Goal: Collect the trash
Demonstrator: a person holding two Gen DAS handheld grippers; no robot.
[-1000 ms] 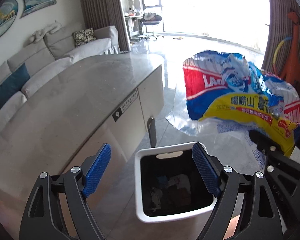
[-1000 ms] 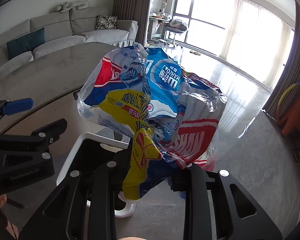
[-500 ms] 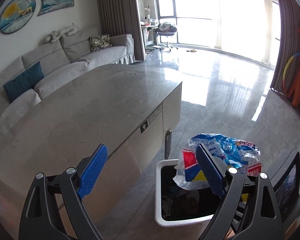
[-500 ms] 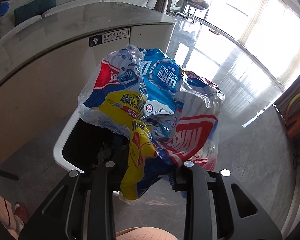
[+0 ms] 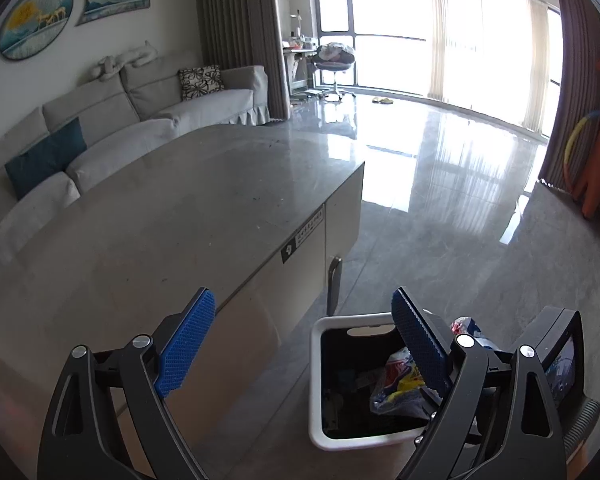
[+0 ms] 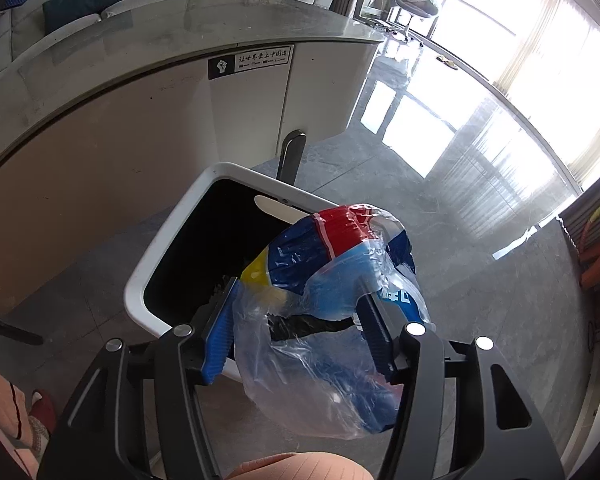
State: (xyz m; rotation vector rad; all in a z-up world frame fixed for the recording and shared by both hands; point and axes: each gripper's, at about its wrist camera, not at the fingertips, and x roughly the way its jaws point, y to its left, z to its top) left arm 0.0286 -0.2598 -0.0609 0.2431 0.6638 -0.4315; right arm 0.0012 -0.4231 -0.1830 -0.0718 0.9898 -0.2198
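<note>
A crumpled red, blue and yellow plastic wrapper (image 6: 332, 280) lies loose between the spread fingers of my right gripper (image 6: 300, 328), which is open over the near right corner of the white trash bin (image 6: 148, 280). The bin stands on the floor beside the counter and has a black inside with other trash. In the left wrist view the wrapper (image 5: 398, 384) sits at the bin's (image 5: 316, 396) right side, partly behind my finger. My left gripper (image 5: 300, 344) is open and empty, held above the bin and the counter's edge.
A long grey counter (image 5: 172, 216) with a labelled side panel stands left of the bin. A metal handle (image 6: 290, 152) sticks up behind the bin. Glossy floor (image 5: 440, 216) stretches to the windows. A sofa (image 5: 100, 128) lies beyond the counter. The person's foot (image 6: 40, 416) is at lower left.
My right gripper has moved down to the bin and opened; the wrapper has slumped loose between its fingers. My left gripper has risen and stays open.
</note>
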